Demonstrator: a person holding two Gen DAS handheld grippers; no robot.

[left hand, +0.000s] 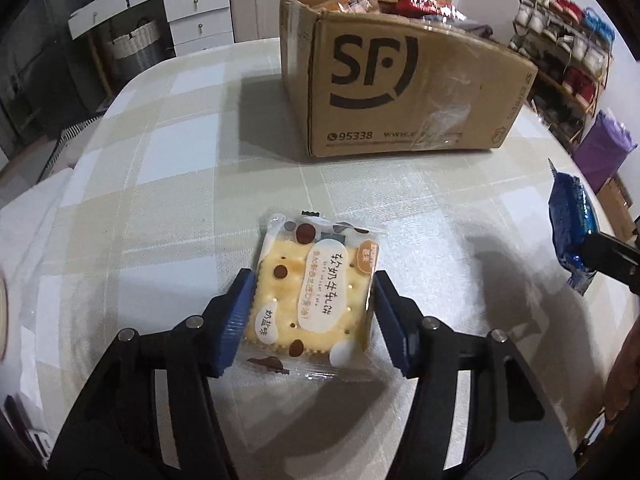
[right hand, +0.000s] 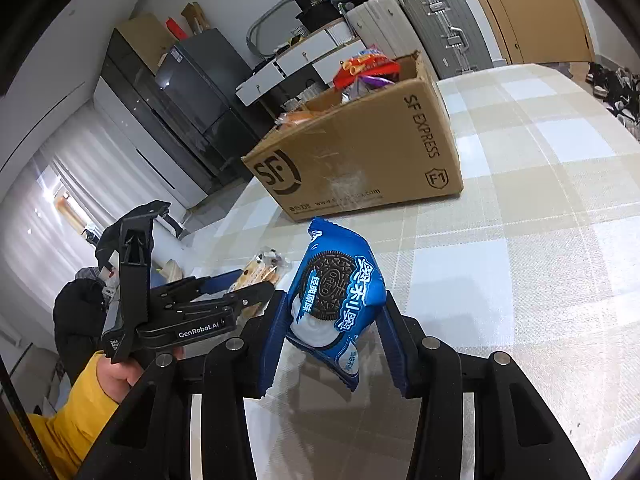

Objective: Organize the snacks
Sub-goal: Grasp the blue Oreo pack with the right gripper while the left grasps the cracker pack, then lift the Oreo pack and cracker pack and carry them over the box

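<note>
A clear-wrapped square cracker packet [left hand: 312,296] lies flat on the checked tablecloth [left hand: 160,160]. My left gripper [left hand: 313,280] has its blue pads against the packet's two sides. In the right wrist view the left gripper [right hand: 248,286] is low at the left, over the cracker packet [right hand: 260,268]. My right gripper [right hand: 334,300] is shut on a blue Oreo packet [right hand: 340,292], which stands upright above the table [right hand: 520,240]. The Oreo packet [left hand: 568,224] also shows at the right edge of the left wrist view. An open SF cardboard box [left hand: 400,88] holding several snack bags stands beyond both.
The box [right hand: 360,160] sits toward the table's far side. A shoe rack [left hand: 560,40] is at the far right, and white drawers [left hand: 192,12] behind the table. Suitcases [right hand: 440,20] and a dark fridge [right hand: 192,80] line the wall. A yellow sleeve [right hand: 80,412] holds the left gripper.
</note>
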